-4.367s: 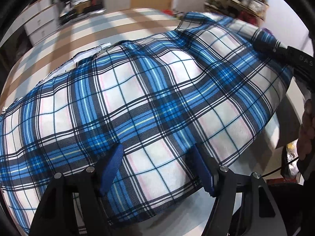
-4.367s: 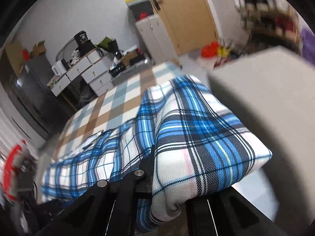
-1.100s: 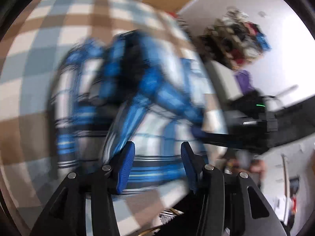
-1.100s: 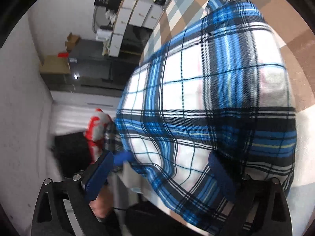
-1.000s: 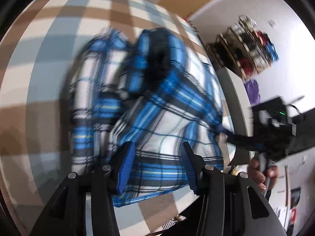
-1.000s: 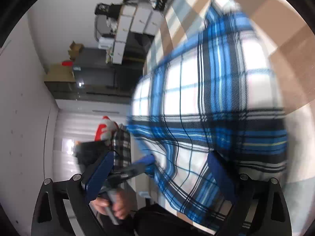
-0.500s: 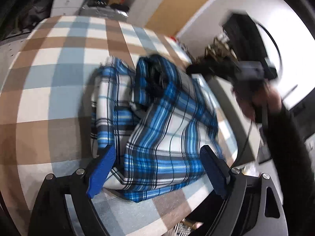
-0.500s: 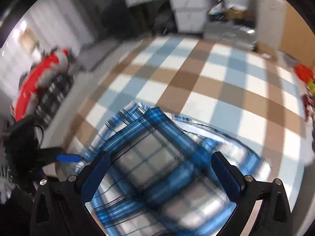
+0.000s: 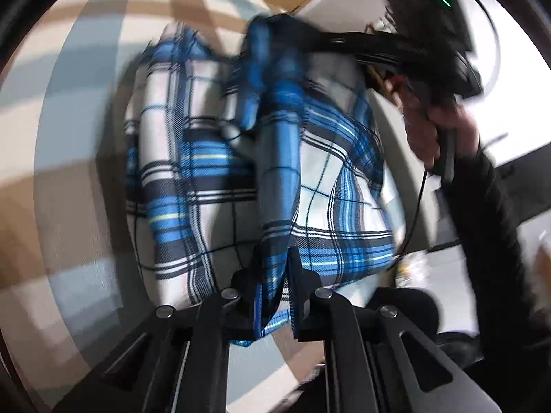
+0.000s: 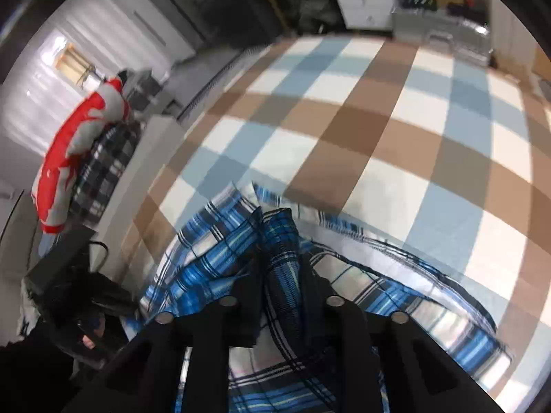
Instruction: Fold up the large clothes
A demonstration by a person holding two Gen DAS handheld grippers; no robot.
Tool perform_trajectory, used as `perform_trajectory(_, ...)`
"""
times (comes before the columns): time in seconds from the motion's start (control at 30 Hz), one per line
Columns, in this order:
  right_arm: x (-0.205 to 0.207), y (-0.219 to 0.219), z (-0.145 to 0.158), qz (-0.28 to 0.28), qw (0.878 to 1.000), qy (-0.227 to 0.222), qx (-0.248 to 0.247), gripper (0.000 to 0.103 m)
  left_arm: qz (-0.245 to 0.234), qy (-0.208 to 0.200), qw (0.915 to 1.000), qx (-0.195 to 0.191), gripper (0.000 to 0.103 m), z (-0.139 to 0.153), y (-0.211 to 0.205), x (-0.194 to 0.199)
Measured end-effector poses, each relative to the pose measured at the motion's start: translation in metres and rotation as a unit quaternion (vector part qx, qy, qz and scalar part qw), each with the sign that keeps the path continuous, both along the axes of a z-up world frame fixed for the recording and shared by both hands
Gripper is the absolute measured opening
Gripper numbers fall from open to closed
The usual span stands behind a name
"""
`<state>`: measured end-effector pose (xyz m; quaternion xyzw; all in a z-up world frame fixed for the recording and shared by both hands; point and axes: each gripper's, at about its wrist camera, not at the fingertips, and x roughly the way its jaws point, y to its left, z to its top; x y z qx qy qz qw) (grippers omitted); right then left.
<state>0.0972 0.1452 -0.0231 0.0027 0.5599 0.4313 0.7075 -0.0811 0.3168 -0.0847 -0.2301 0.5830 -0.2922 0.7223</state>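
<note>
Over at nine o'clock we have the left gripper (image 9: 272, 285), jaws just closed on a bunched edge of the plaid garment (image 9: 213, 158), which lies half-folded on the checked bedcover (image 10: 396, 130). Toward three o'clock, our right gripper (image 10: 280, 275) has just pinched a ridge of it too. Both bites look thick: we may drag hidden layers and undo the fold.

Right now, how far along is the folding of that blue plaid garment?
Partway, it seems. Done: the plaid garment is already gathered into a compact, layered bundle on the checked cover. In hand: both jaws have just closed, the left gripper pinching its near edge, the right gripper pinching a raised fold. Left: probably one more fold and flattening, since the bundle looks lumpy.
</note>
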Motion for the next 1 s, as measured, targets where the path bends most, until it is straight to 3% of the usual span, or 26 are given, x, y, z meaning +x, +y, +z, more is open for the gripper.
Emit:
perform_trajectory(0.1,-0.011,-0.002,0.024,-0.039,0.998,-0.025,0.033,0.011,0.008,0.001,0.9998,-0.021,0.004,0.003,0.012,-0.004)
perform_trajectory(0.27,-0.023,0.014,0.050,-0.057,0.996,-0.037,0.054,0.010,0.031,-0.023,0.9991,0.019,0.004,0.011,0.024,-0.003)
perform_trajectory(0.43,-0.026,0.026,0.055,-0.052,0.996,-0.047,0.048,0.010,0.081,-0.081,0.9931,-0.024,0.004,0.046,0.063,-0.014)
perform_trajectory(0.5,-0.028,0.026,0.053,-0.051,0.996,-0.053,0.045,0.010,0.126,-0.098,0.9871,-0.010,0.010,0.050,0.082,-0.012)
perform_trajectory(0.57,-0.031,0.029,0.052,-0.042,0.997,-0.055,0.044,0.010,0.148,-0.087,0.9851,0.007,0.025,0.041,0.088,-0.004)
perform_trajectory(0.7,-0.036,0.041,0.050,-0.025,0.998,-0.054,0.032,0.010,0.134,-0.037,0.9902,0.008,0.025,0.017,0.077,0.015)
perform_trajectory(1.0,-0.049,0.065,0.056,0.013,0.998,-0.047,0.036,0.010,0.071,-0.020,0.9970,0.022,0.025,0.005,0.049,0.015)
